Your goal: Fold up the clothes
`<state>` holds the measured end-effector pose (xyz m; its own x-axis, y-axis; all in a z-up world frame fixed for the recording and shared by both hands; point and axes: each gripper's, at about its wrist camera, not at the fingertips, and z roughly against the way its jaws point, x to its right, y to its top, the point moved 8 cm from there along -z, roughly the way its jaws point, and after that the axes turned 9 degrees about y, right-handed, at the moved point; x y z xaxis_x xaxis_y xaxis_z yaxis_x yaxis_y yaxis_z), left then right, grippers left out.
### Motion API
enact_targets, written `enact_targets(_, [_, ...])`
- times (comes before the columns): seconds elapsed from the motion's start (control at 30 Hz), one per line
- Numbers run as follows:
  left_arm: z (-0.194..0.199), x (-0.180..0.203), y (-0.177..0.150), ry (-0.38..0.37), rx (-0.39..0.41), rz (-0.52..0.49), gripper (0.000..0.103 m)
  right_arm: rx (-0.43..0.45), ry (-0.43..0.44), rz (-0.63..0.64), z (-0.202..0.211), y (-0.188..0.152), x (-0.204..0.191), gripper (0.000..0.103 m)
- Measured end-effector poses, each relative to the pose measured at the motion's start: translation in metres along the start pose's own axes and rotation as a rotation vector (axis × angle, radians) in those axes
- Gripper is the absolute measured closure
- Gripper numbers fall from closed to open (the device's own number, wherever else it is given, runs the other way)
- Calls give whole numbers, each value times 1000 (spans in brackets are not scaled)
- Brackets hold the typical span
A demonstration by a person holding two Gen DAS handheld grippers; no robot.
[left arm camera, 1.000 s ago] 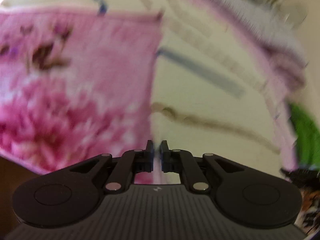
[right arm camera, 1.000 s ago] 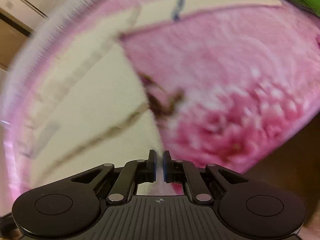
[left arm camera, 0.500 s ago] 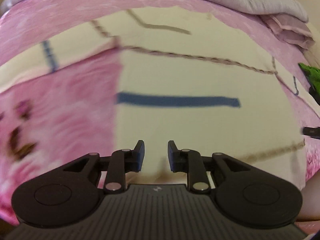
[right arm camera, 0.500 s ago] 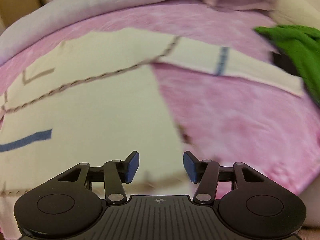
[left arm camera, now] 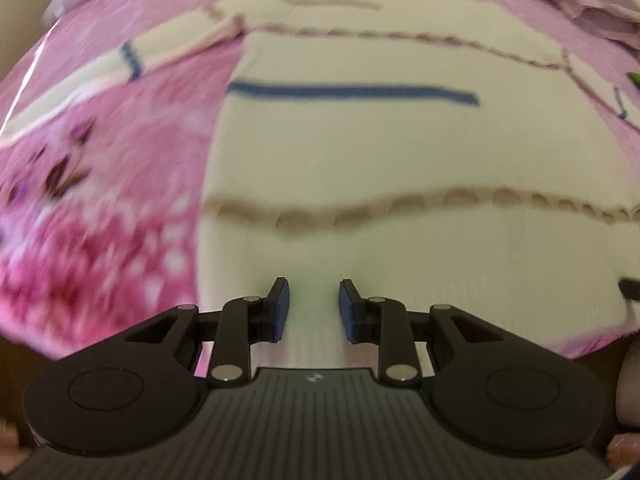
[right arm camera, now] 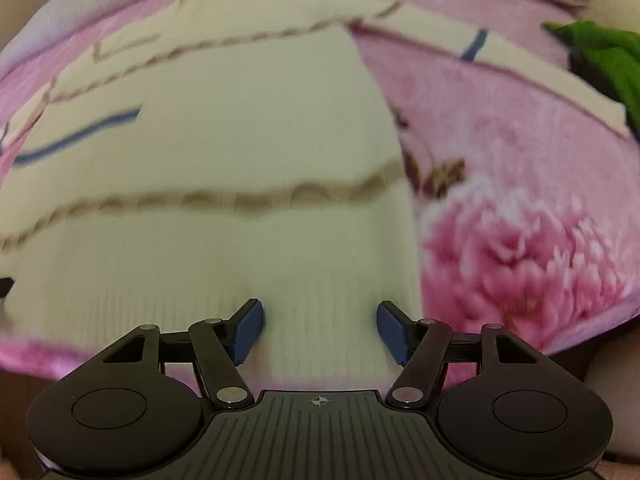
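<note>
While the left wrist view is blurred at its left side, it shows a cream knit sweater [left arm camera: 400, 152] spread flat on a pink floral blanket [left arm camera: 100, 208], hem nearest the camera, one sleeve [left arm camera: 120, 68] angled out to the upper left. Left gripper [left arm camera: 314, 306] hangs over the ribbed hem, jaws parted and opening, only flat fabric showing through the gap, nothing pinched. Blue pads [left arm camera: 280, 308] look clear of the cloth, though contact is hard to judge. A blue stripe [left arm camera: 352, 92] and a brown zigzag line [left arm camera: 400, 208] cross the body. Right wrist view: same sweater [right arm camera: 240, 140], its right side edge running down beside the big printed flower [right arm camera: 520, 248]; the other sleeve [right arm camera: 500, 64] stretches to the upper right toward a green garment [right arm camera: 608, 60]. Right gripper [right arm camera: 320, 330] sits over the hem near that corner, jaws spread wider and opening, nothing between them but the knit below. Handling guess: soft, light, floppy, stretchy knit; not slippery on the fuzzy blanket, likely drags and bunches. Ribbed hem is the thickest, firmest part, so pinch there or at the sleeve cuffs or shoulders, catching both layers, two points together to keep edges straight.
</note>
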<state>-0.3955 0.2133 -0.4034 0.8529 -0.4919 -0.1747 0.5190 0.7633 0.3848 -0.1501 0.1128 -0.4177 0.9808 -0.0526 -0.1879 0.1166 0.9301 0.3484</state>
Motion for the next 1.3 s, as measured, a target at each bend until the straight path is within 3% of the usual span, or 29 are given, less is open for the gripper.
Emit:
enact_targets(0.1, [24, -3, -9, 2, -135, 124, 81, -152, 13, 45, 26, -7, -5, 39])
enact_targets(0.13, [40, -1, -8, -3, -148, 153, 81, -153, 28, 31, 39, -3, -4, 39])
enact_targets(0.23, [101, 12, 3, -11, -95, 170, 81, -72, 76, -23, 96, 21, 2, 38])
enact_targets(0.43, [208, 40, 32, 13, 14, 134, 70, 2, 156, -65, 189, 70, -2, 38])
enact_targets(0.5, [232, 42, 40, 66, 17, 239, 67, 17, 152, -54, 212, 78, -5, 38])
enact_targets(0.57, [253, 49, 44, 75, 32, 243, 64, 38, 132, -23, 232, 81, -6, 38])
enact_targets(0.73, [280, 61, 41, 113, 38, 227, 60, 47, 107, 44, 250, 70, -8, 38])
enact_targets(1.0, [294, 81, 21, 133, 5, 214, 60, -3, 120, 57, 251, 46, -4, 38])
enact_targets(1.3, [302, 92, 12, 147, 7, 237, 59, 5, 109, 76, 263, 37, -2, 38])
